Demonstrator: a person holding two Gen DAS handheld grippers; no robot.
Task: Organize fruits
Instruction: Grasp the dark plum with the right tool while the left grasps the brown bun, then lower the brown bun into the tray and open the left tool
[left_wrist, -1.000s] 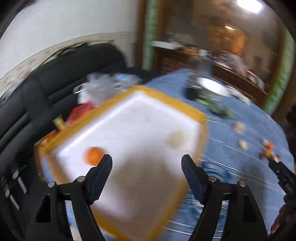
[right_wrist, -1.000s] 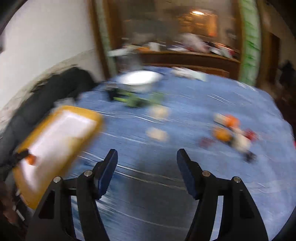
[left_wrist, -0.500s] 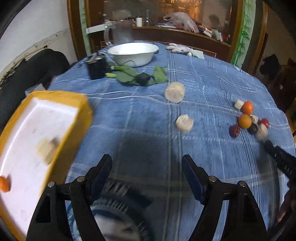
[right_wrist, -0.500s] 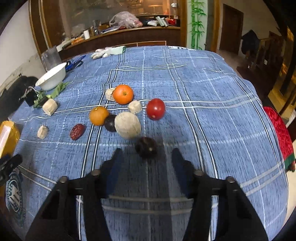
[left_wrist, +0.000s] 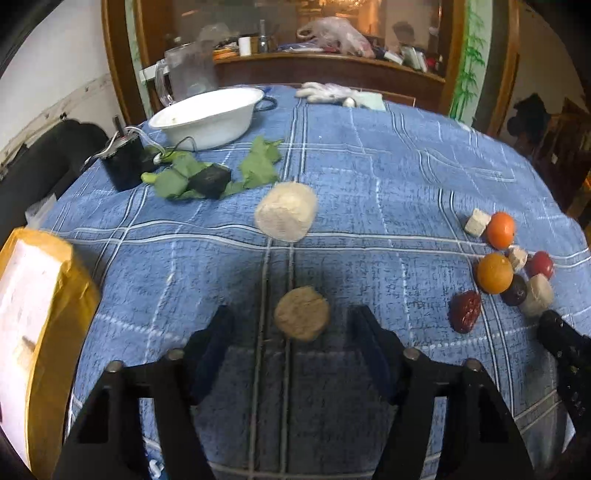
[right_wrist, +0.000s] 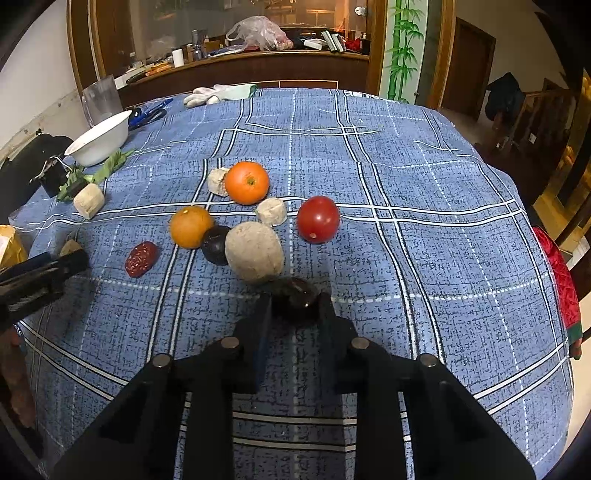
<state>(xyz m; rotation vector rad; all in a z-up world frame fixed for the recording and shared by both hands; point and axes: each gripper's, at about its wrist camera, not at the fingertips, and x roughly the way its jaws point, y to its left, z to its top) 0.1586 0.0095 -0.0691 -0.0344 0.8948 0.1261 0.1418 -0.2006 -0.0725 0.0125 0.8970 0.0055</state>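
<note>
Pinching dark plum (right_wrist: 297, 293) w/ right gripper (right_wrist: 295, 301), fingers narrowed onto it, on counter (right_wrist: 424, 258) just near of beige ball (right_wrist: 254, 251). Holding left gripper (left_wrist: 291, 332) wide open w/ tan disc (left_wrist: 301, 313) lying between fingers, untouched.

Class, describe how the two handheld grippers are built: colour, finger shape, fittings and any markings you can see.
Both the left gripper and the right gripper are matte black, each with two flat, paddle-like fingers on angular black linkage arms. Round silver pivot pins join the links. No cables, markings or sleeves are visible.
</note>
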